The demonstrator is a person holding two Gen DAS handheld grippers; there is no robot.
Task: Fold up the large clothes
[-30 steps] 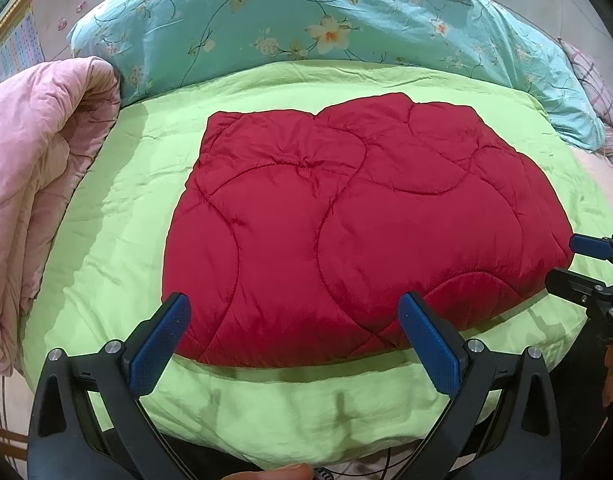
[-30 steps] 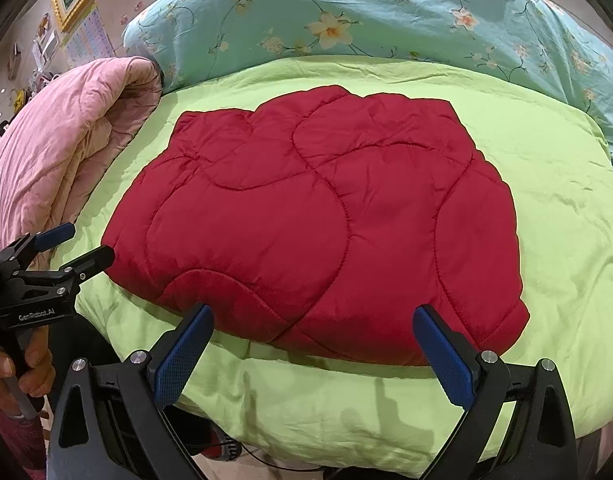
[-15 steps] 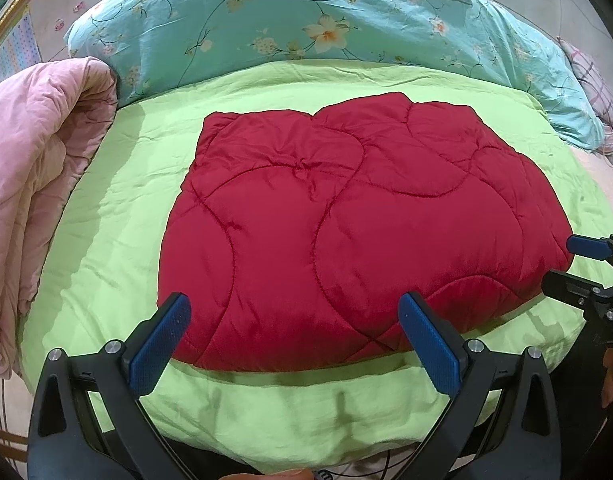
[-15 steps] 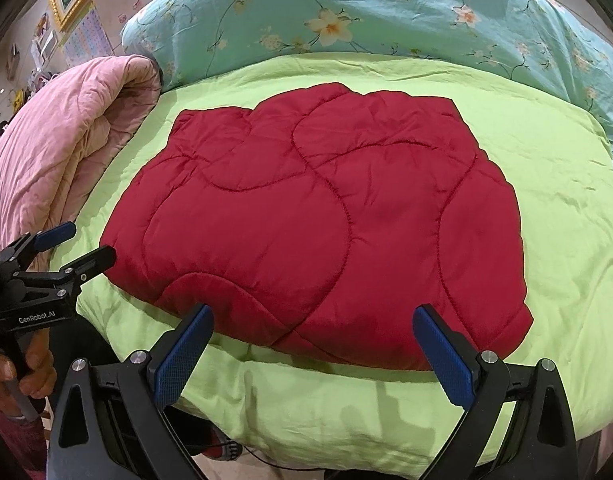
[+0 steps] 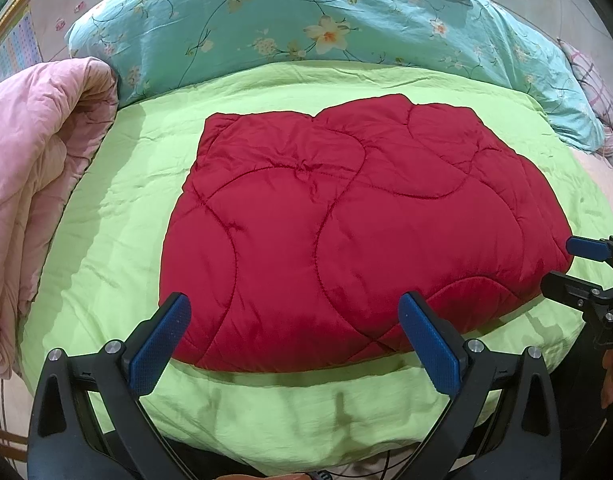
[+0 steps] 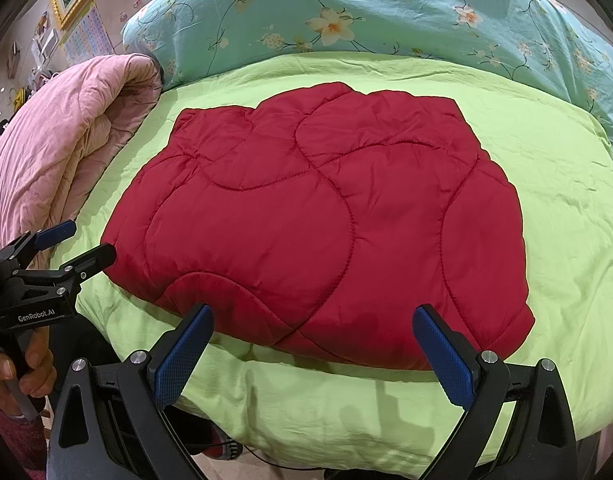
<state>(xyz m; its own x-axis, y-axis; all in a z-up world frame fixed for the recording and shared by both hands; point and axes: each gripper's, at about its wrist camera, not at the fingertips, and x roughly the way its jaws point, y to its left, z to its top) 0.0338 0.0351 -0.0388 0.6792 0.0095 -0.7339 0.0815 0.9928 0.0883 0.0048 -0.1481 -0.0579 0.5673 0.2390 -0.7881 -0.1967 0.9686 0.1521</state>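
Change: hardly anything is shifting since the earlier frames; both grippers are creeping slightly nearer the bed's near edge, and the garment is lying as before.
Red quilted garment (image 5: 346, 232) (image 6: 326, 216): lying folded and flat in the middle of the green bedcover (image 5: 118, 216) (image 6: 566, 208), its near hem running close to the bed's near edge.
Left gripper (image 5: 298, 340) (image 6: 72, 244): hovering off the near edge by the garment's near left corner, fingers spread wide, gripping nothing.
Right gripper (image 6: 312, 356) (image 5: 574, 266): hovering off the near edge by the near right corner, fingers likewise apart and empty.
Open room: bare green cover is showing all round the garment, widest along the right side and the far side.
Left edge: a rolled pink quilt (image 5: 34, 184) (image 6: 66, 152) is crowding the bed's left side, clear of the garment.
Far edge: a teal floral duvet (image 5: 326, 28) (image 6: 366, 12) is bunching along the head of the bed, well apart from the garment.
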